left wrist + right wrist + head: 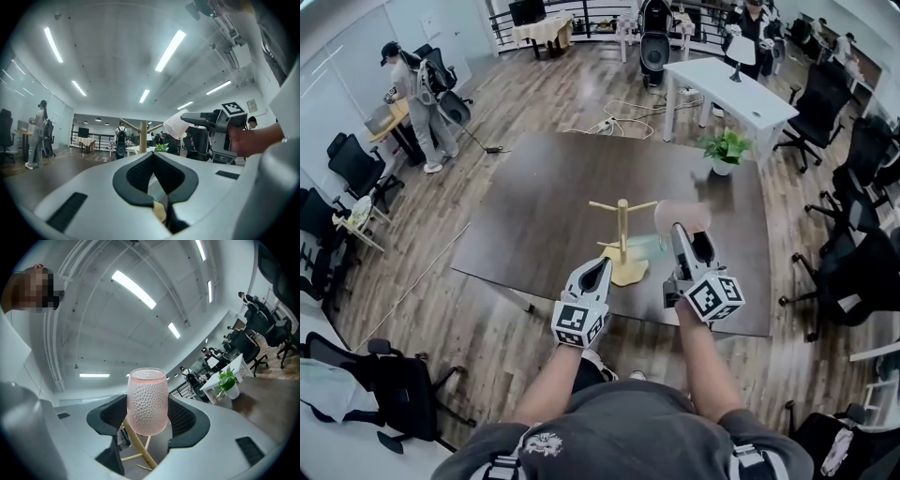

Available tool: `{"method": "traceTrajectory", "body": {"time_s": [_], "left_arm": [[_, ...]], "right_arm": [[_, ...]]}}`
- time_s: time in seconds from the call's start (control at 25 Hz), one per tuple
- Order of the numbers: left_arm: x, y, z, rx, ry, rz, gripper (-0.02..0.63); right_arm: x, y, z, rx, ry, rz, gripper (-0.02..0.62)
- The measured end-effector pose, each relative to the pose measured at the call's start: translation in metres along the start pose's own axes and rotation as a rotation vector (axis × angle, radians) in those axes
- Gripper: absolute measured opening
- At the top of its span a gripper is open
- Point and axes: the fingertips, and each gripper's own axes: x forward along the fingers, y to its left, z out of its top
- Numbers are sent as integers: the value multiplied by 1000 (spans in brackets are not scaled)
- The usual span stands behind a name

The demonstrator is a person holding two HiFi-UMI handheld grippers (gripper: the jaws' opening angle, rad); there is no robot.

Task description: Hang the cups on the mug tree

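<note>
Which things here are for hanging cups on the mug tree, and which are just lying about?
Job: pink cup, held in right gripper; mug tree.
Lying about: potted plant; white table; office chairs.

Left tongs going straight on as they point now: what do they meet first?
Most likely the mug tree: its post stands just about dead ahead of the shut, empty left tongs, and the head view shows its base close in front. Exact depth is unclear.
</note>
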Motion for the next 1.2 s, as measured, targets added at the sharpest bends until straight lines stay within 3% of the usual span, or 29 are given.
{"method": "traceTrajectory", "body": {"time_s": [0.48, 0.84, 1.2], "left_arm": [[1, 12, -2, 3, 10, 14, 8], [-4, 25, -13, -17, 24, 44, 8], [0, 36, -12, -13, 35, 40, 8]], "right_arm": [[29, 0, -25, 88, 65, 50, 290], [41, 9, -53, 164, 144, 142, 291], [47, 6, -65, 256, 165, 160, 291]]}}
